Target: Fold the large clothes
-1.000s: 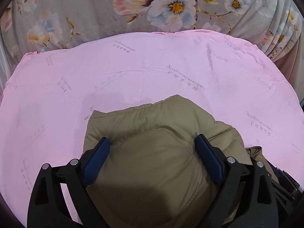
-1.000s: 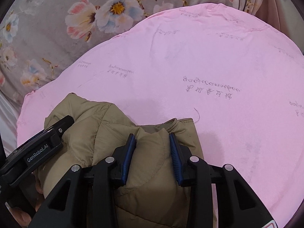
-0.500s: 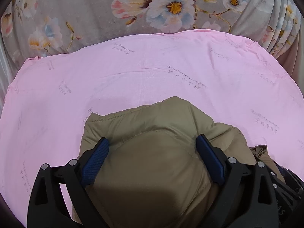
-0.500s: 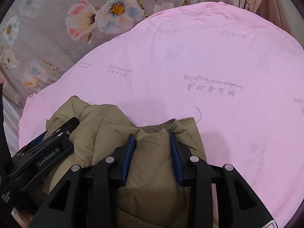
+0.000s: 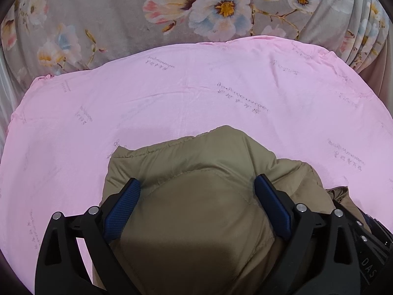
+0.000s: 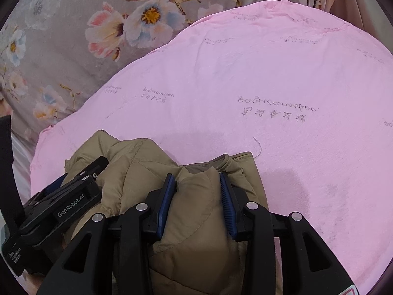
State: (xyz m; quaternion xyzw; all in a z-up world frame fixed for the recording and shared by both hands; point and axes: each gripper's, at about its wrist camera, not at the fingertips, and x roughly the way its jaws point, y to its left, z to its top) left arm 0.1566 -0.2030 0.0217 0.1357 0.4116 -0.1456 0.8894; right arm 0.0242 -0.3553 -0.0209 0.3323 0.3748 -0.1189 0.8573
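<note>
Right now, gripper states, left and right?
Left gripper: jaws wide, a bulge of the khaki padded jacket between them; grip cannot be told.
Right gripper: shut on the jacket.
</note>
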